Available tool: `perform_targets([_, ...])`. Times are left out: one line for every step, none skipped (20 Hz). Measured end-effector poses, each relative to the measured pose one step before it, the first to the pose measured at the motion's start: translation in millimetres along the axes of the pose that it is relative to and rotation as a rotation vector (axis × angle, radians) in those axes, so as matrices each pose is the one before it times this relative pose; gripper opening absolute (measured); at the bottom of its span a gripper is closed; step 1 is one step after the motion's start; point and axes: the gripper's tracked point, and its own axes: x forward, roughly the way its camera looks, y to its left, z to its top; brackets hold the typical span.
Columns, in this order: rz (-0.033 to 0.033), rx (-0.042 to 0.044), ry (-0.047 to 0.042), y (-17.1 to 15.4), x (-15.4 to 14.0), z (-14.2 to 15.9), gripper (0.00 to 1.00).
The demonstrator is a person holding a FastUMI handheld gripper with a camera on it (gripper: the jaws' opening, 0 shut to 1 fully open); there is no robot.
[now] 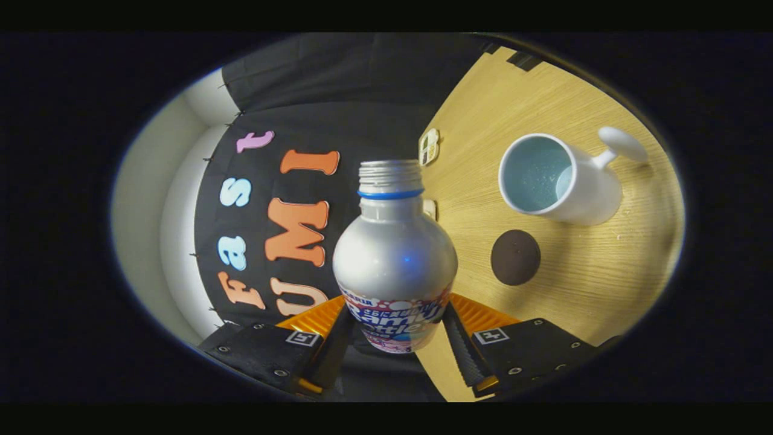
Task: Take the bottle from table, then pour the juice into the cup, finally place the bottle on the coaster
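Gripper (pixel 394 338) clamped on the bottle (pixel 394 254); both fingers press its lower labelled body, one on each side. Bottle is silver, cap off, threaded neck open with a blue ring under it; contents not visible.

Landmark: the bottle. Wooden table (pixel 580 284) lies beyond it and appears tilted in the view; its far edge meets the black booth wall behind the bottle's neck. Dark round coaster (pixel 515 257) sits beside the bottle's shoulder, bare wood all around it. White cup (pixel 558 178) stands beyond the coaster, apart from it, mouth open toward the camera, pale blue inside; whether it holds liquid I cannot tell. Its handle points away from the bottle. Open wood between cup and bottle.
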Motion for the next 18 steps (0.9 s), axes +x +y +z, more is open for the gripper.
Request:
perform_targets([0.00348,0.02007,-0.00071,2.01,-0.85,1.26,0.77])
perform_targets([0.00160,0.01583,0.00036,0.85,0.41,-0.19,0.77])
perform_targets([0.00049,0.01114,0.00005,1.49,1.07,0.94,0.77])
perform_targets([-0.00220,0.00908,-0.00231,0.45,0.83,1.38,0.77])
perform_targets([-0.00366,0.01000,-0.00326,0.27,-0.02,1.55,0.77])
perform_targets([-0.00011,0.01429,-0.00172,0.84,0.25,1.90,0.77])
perform_targets([0.00156,0.01732,-0.00310,2.29,0.33,2.06,0.77])
perform_targets([-0.00021,0.01919,-0.00351,1.04,1.29,2.58,0.77])
perform_targets([-0.00005,0.01743,-0.00436,0.21,-0.23,2.92,0.77])
perform_targets([-0.00170,0.01592,-0.00303,-0.69,1.10,1.91,0.77])
perform_targets([-0.00097,0.01534,-0.00339,0.53,0.16,1.10,0.77])
perform_targets([-0.00041,0.01695,-0.00212,0.45,1.59,1.65,0.77])
perform_targets([0.00260,0.01831,-0.00023,1.63,-1.03,0.60,0.77])
perform_targets([0.00460,0.01767,0.00059,1.87,2.28,0.26,0.77])
perform_targets([0.00219,0.01493,0.00030,1.59,-0.36,-0.95,0.77])
perform_targets([-0.00114,0.01115,0.00148,-0.25,1.97,0.58,0.77])
perform_targets([-0.00243,0.00905,-0.00086,1.10,0.28,-0.32,0.77])
perform_targets([-0.00153,0.00847,-0.00039,0.28,1.39,0.11,0.77])
